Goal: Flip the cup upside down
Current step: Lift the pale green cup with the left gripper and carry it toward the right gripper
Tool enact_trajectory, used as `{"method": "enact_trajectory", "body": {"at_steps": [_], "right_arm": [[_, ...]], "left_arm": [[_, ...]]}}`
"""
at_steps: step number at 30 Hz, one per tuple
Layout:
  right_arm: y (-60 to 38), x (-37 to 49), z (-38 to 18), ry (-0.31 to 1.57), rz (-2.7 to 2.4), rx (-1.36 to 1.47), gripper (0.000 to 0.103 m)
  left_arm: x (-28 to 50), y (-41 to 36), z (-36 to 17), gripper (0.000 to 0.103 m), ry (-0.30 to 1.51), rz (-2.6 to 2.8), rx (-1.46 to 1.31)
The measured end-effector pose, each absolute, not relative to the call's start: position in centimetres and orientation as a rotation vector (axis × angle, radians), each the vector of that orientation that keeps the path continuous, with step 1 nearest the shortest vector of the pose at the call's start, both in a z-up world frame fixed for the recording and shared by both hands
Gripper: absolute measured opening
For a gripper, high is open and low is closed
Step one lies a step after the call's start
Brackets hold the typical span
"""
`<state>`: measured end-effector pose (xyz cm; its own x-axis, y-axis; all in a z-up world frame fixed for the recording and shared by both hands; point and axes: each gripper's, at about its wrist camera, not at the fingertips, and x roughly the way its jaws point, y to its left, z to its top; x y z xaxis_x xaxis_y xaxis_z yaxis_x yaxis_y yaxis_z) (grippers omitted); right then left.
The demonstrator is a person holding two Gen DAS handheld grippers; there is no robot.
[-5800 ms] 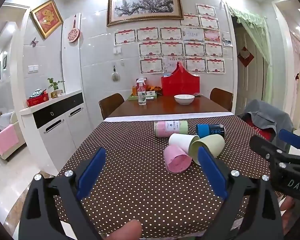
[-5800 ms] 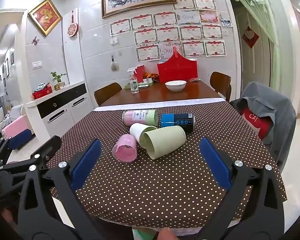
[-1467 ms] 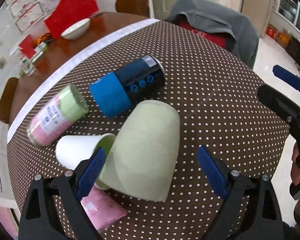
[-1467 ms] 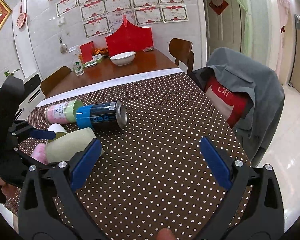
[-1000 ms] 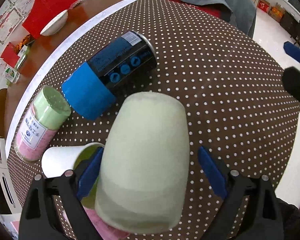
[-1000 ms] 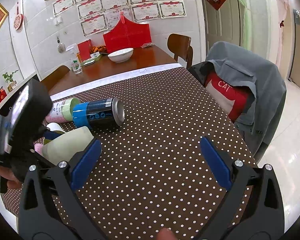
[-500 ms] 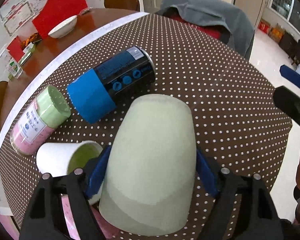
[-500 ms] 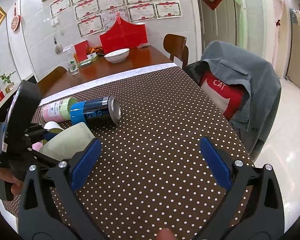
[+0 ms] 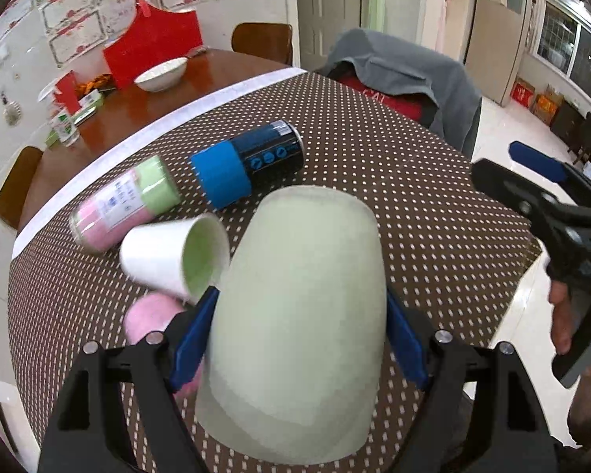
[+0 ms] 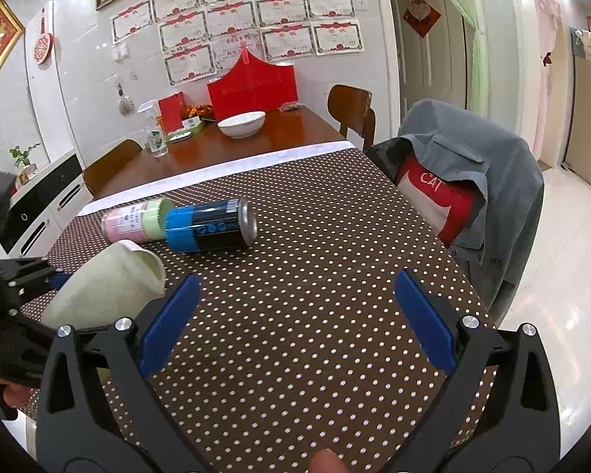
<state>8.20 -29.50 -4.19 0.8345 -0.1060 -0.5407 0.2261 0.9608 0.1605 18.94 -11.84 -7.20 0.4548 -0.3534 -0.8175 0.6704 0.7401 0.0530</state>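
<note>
Left wrist view: left gripper (image 9: 299, 339) is pinching the pale green plastic cup (image 9: 299, 331) at lower centre, apparently lifted; right gripper (image 10: 295, 319) is hanging spread, holding nothing

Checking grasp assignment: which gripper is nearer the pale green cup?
Left. The left gripper is shut on the pale green cup, one finger on each side. The right gripper is open, over bare tablecloth to the cup's right.

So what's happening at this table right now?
The left gripper has closed on the pale green cup, gripping it by its sides. The right gripper is open with nothing in it, over the dotted tablecloth. A white cup, a pink cup and two cans lie nearby.
</note>
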Motion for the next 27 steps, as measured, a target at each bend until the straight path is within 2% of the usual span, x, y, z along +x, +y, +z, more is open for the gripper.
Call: {"method": "enact_trajectory", "body": {"at_steps": [12, 23, 27], "right_arm": [[-26.1, 5.9, -4.9, 0.552, -0.099, 0.224, 0.097], [-26.4, 4.9, -5.7, 0.559, -0.098, 0.234, 0.097], [-26.7, 4.7, -5.6, 0.558, -0.108, 0.232, 0.097]], "left_arm": [[14.5, -6.4, -8.2, 0.078, 0.949, -0.584, 0.337], [15.1, -7.8, -12.6, 0.079, 1.064, -0.574, 0.354], [15.1, -8.2, -12.6, 0.079, 1.036, -0.541, 0.387]]}}
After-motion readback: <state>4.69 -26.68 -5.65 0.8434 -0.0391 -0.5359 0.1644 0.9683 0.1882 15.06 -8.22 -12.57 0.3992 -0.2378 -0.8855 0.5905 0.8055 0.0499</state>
